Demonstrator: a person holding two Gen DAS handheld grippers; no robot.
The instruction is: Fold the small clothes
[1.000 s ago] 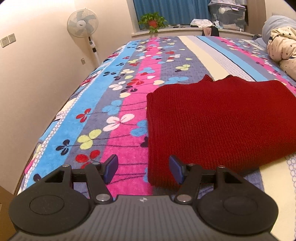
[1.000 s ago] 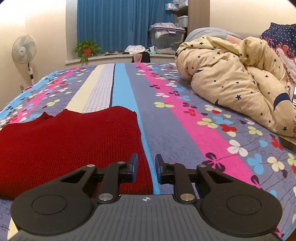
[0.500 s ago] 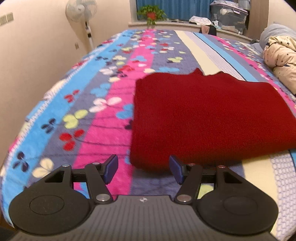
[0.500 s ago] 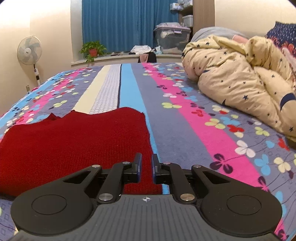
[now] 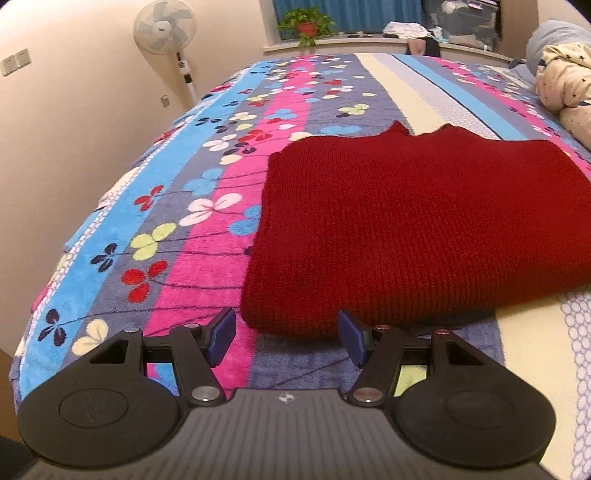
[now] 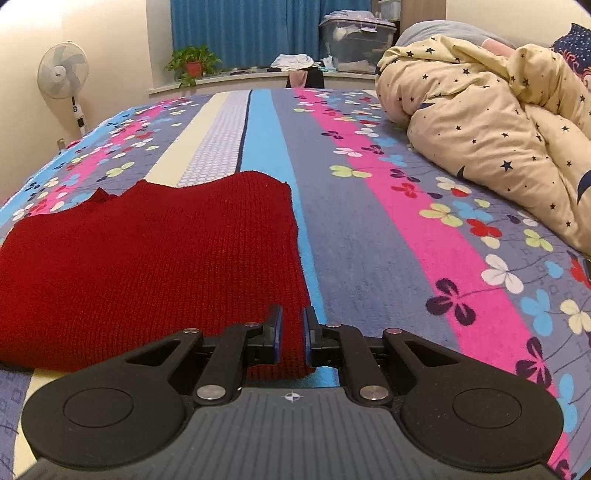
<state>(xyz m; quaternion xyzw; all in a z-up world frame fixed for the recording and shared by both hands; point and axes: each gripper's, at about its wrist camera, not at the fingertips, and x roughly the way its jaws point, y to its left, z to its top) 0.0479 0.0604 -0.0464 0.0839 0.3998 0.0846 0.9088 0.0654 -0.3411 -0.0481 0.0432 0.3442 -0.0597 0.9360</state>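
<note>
Red knit sweater (image 5: 406, 229): right gripper (image 6: 292, 334) has just closed on its near corner. Left gripper (image 5: 283, 338), jaws apart, must clamp the other corner next.

I see a flowered striped blanket (image 5: 207, 229), a standing fan (image 5: 165, 25) at 11 o'clock, a potted plant (image 6: 192, 64) beyond, and a star-print duvet (image 6: 491, 122) at 2 o'clock.

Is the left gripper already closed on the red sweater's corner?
No. The left gripper stands wide open, its blue pads either side of the red sweater's near corner without pressing it.
</note>
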